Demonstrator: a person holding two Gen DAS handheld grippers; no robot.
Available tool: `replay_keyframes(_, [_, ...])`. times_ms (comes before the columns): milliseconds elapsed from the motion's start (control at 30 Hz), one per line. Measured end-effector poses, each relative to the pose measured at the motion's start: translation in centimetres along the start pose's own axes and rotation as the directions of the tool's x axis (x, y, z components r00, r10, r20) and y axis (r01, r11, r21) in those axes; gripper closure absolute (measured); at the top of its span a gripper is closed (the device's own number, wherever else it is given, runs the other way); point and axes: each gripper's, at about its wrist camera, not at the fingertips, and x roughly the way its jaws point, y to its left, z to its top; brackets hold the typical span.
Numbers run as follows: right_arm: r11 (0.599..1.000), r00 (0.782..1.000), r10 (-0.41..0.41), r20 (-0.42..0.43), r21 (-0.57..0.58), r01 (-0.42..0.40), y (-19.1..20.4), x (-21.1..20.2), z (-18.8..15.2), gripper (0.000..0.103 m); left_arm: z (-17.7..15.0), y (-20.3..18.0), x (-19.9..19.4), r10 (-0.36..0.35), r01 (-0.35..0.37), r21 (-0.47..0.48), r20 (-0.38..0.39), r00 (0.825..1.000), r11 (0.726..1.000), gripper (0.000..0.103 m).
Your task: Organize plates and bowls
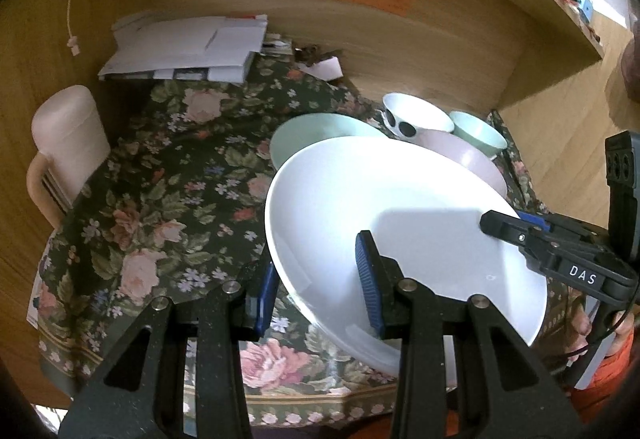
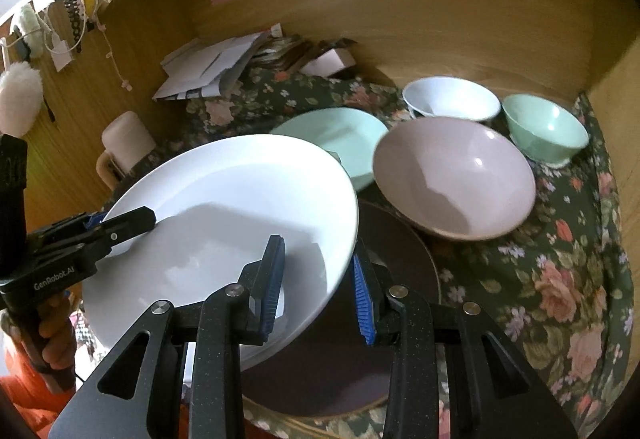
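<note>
A large white plate (image 1: 400,207) (image 2: 240,199) is held tilted above the floral tablecloth. My left gripper (image 1: 316,279) straddles its left rim, jaws wide, one finger over and one under. My right gripper (image 2: 318,287) straddles the opposite rim the same way and shows in the left wrist view (image 1: 516,229). Under the plate lies a dark brown plate (image 2: 396,259). Behind stand a mint plate (image 2: 340,135), a pink bowl (image 2: 452,175), a white bowl (image 2: 452,97) and a small mint bowl (image 2: 544,129).
A pile of white papers (image 1: 184,51) and small boxes (image 2: 328,57) lie at the back against the wooden wall. A cream appliance with a handle (image 1: 64,143) stands at the left. The floral cloth (image 1: 168,175) covers the table.
</note>
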Motion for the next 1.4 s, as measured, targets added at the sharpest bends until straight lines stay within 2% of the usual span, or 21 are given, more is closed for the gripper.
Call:
replay_keyframes(700, [0.995,0.996,-0.023,-0.09,0.094,0.031,-3.3,1.2,-4.0,0.074,-2.9,-2.4,4.0,-0.025,0.029,0.025,-0.12,0.992,0.999,0.066])
replay_keyframes(1400, [0.992,0.992,-0.018,-0.121,0.124,0.033,-4.8,2.7,-3.9,0.074,-2.8,-2.2,7.0,-0.03,0.034,0.021,-0.171,0.985,0.999,0.065])
